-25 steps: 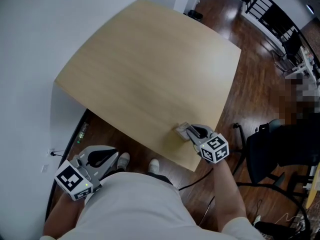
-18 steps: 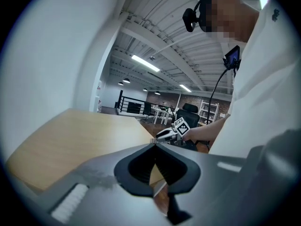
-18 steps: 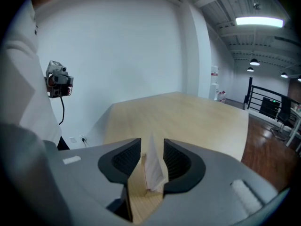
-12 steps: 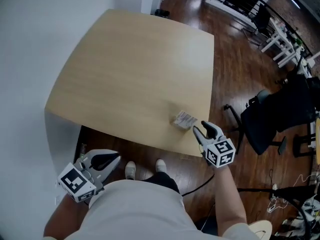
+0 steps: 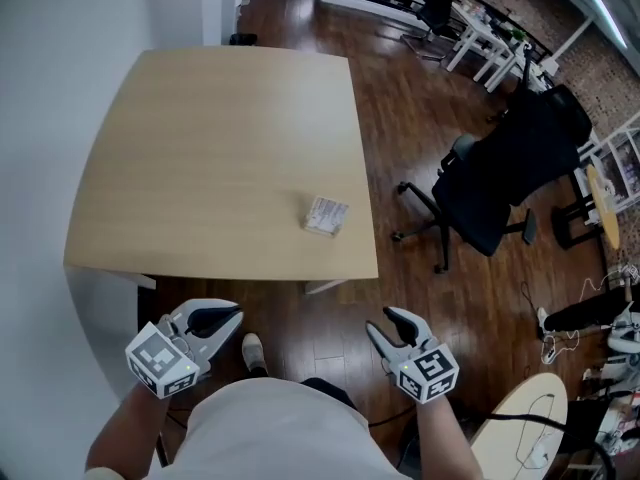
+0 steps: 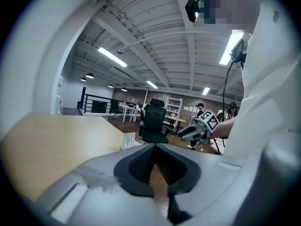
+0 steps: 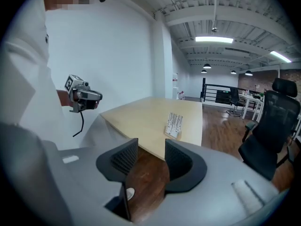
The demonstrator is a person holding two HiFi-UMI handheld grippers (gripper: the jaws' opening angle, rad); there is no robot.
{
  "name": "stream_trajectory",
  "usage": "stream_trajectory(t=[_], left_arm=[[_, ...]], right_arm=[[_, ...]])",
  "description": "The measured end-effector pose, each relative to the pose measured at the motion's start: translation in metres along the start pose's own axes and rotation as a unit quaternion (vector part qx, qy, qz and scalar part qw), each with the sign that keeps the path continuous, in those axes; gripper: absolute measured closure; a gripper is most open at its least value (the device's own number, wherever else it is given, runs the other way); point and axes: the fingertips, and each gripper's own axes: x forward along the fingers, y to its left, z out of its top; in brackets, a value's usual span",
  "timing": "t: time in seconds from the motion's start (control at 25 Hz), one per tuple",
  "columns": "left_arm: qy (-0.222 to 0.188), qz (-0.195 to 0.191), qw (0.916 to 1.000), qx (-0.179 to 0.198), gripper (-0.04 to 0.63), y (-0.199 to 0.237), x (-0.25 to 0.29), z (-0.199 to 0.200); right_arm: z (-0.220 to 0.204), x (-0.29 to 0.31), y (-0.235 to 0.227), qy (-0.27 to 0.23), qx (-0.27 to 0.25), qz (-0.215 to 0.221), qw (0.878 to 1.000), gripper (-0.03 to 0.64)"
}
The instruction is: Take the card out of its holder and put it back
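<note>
The card (image 5: 328,212) stands upright, a little tilted, in its holder (image 7: 171,134) on the table (image 5: 200,148), close to the right edge and nearer the front than the back. It is white with rows of dark print that are too small to read. Nothing touches it, and the rest of the tabletop around it is plain light wood. Both grippers are off the table, low and close to the person's body (image 5: 290,428), above the dark wood floor (image 5: 400,98) in front of the table's near edge. The left gripper (image 5: 233,313) sits by the table's front left corner with its jaws brought together at the tips and nothing between them; its own view shows only floor past the pads. The right gripper (image 5: 383,320) is below the table's front right corner, well apart from the card, and its jaws are opening; the pads (image 7: 126,158) stand wide with only bare floor and the table edge showing in the gap, so it holds nothing. From the right gripper view, the card lies ahead and slightly right of the gap, beyond the table's near edge. A black chair (image 5: 500,178) stands on the floor to the right of the table, apart from it. A white wall (image 5: 40,118) runs along the table's left side, and more desks (image 5: 480,38) and chairs fill the far end of the room.
</note>
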Motion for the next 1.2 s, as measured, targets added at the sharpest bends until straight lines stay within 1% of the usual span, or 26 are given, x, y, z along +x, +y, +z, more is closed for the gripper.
stream_trajectory(t=[0.08,0.24,0.32,0.44,0.52,0.6,0.72,0.84,1.0,1.12,1.2], left_arm=[[-0.01,0.0,0.9999,0.008,0.59,-0.017,-0.001,0.005],[-0.023,0.024,0.9993,0.019,0.589,-0.04,-0.009,0.006],[-0.022,0.034,0.9989,0.025,0.59,-0.06,-0.015,0.005],[-0.018,0.038,0.9985,0.036,0.589,-0.109,-0.023,-0.002],[-0.014,0.038,0.9981,0.046,0.59,-0.143,-0.024,-0.017],[-0.009,0.052,0.997,0.056,0.589,-0.166,-0.029,-0.035],[-0.006,0.084,0.9957,0.04,0.589,-0.191,-0.053,-0.059],[-0.001,0.098,0.9948,0.028,0.589,-0.218,-0.075,-0.071],[0.004,0.093,0.9954,0.022,0.589,-0.246,-0.084,-0.076],[-0.008,0.067,0.9976,0.017,0.589,-0.264,-0.072,-0.067],[-0.017,0.05,0.9982,0.028,0.589,-0.275,-0.063,-0.058]], right_arm=[[-0.01,-0.024,0.015,-0.012,0.011,-0.005,1.0,0.431],[-0.031,-0.072,0.042,-0.041,0.015,-0.004,0.999,0.428],[-0.042,-0.105,0.053,-0.055,0.01,-0.008,0.998,0.428],[-0.064,-0.157,0.067,-0.066,0.004,-0.015,0.998,0.428],[-0.087,-0.183,0.071,-0.07,0.006,-0.018,0.997,0.428],[-0.11,-0.203,0.075,-0.072,0.01,-0.021,0.997,0.428],[-0.143,-0.23,0.086,-0.067,0.02,-0.023,0.997,0.428],[-0.165,-0.253,0.101,-0.059,0.021,-0.023,0.998,0.43],[-0.173,-0.272,0.12,-0.062,0.023,-0.022,0.998,0.43],[-0.17,-0.279,0.126,-0.067,0.025,-0.021,0.997,0.43],[-0.168,-0.28,0.13,-0.071,0.022,-0.019,0.997,0.431]])
